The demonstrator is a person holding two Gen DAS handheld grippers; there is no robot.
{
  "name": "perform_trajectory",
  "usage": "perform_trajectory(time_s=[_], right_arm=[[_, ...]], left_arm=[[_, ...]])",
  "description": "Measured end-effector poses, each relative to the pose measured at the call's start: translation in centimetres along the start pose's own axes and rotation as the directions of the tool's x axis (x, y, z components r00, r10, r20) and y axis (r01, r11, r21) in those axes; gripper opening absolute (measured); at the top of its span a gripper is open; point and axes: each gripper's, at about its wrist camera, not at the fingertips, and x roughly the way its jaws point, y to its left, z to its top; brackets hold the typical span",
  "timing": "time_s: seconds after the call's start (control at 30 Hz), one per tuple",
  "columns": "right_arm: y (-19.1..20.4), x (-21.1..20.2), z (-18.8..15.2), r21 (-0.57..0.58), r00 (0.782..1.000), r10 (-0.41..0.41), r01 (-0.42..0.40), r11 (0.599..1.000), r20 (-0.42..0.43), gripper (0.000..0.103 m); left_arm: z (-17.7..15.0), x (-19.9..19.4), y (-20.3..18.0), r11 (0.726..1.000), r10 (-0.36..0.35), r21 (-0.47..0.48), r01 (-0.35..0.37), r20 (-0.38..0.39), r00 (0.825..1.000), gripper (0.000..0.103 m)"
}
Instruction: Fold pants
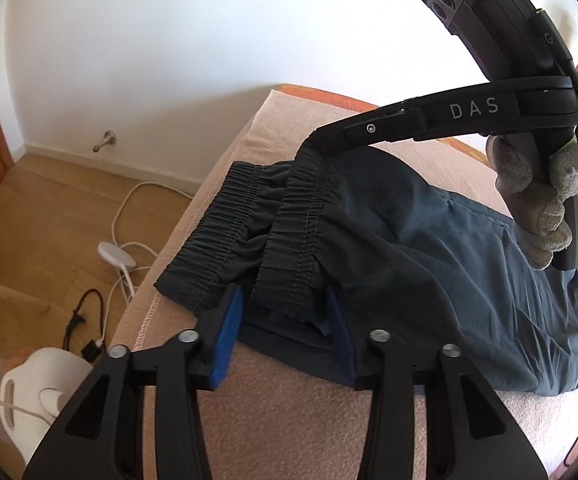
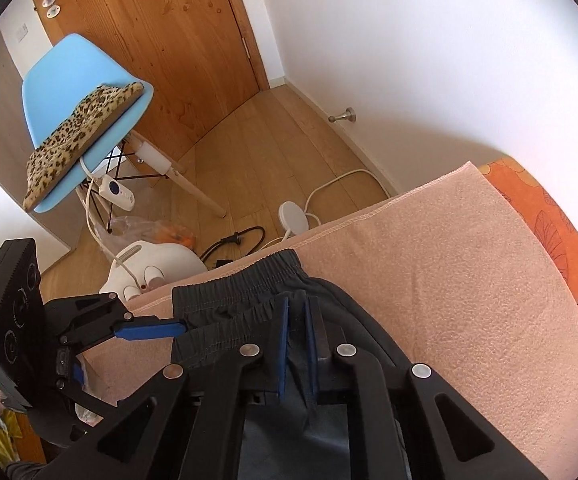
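Observation:
Dark grey pants [image 1: 429, 248] lie on a pink towel [image 1: 289, 412] on a bed, the elastic waistband [image 1: 249, 232] toward the bed's edge. My left gripper [image 1: 285, 328] is open, its blue pads on either side of the near waistband corner. My right gripper [image 2: 295, 344] is shut on the far part of the waistband [image 2: 245, 284]; in the left wrist view its black finger [image 1: 353, 132] reaches the waistband's far end, held by a gloved hand [image 1: 545, 208]. In the right wrist view the left gripper [image 2: 149, 330] shows at the lower left, against the waistband's near corner.
The bed edge [image 1: 157, 300] drops to a wooden floor with white and black cables [image 1: 121, 208] and a white appliance [image 1: 41, 384]. A blue chair [image 2: 85, 120] with a leopard cushion stands by a wooden door [image 2: 161, 32]. An orange patterned cover [image 2: 549, 216] borders the towel.

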Motion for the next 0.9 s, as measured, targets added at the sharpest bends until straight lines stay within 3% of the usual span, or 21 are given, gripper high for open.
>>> perform_trajectory(time_s=[0.17,0.37,0.47,0.7,0.77,0.83,0.9], right_arm=[[0.3,0.1,0.1,-0.011,1.000,-0.019,0.019,1.000,0.012,0.006],[2.0,-0.4,1.8,-0.048,0.997,-0.042,0.045,0.998,0.072,0.005],[3.6,0.4,3.1,-0.106,0.995,-0.071,0.079,0.991,0.076,0.005],[4.3,4.3,3.4,-0.127,0.995,-0.100,0.101,0.987,0.013,0.005],[3.7,4.5,3.2,-0.106,0.993,-0.119,0.117,0.988,-0.014,0.011],[2.7,2.8,2.8,-0.060,0.996,-0.085,0.086,0.994,0.012,0.029],[1.3,0.1,2.2,-0.026,0.996,-0.077,0.078,0.997,0.043,0.032]], left_arm=[[-0.1,-0.9,-0.5,0.999,0.025,0.042,-0.026,0.044,0.999,0.022],[0.9,-4.0,0.7,1.000,0.023,0.011,-0.025,0.129,0.991,0.022],[1.4,-4.5,1.8,0.999,0.037,-0.001,-0.037,0.125,0.991,0.022],[0.8,-1.8,3.2,0.997,0.079,-0.020,-0.079,0.012,0.997,0.023],[0.8,-1.8,3.2,0.996,0.092,-0.020,-0.092,0.013,0.996,0.027],[1.0,-2.3,3.1,0.994,0.107,-0.009,-0.107,0.023,0.994,0.030],[1.1,-3.1,2.6,0.991,0.131,0.007,-0.132,0.036,0.991,0.033]])
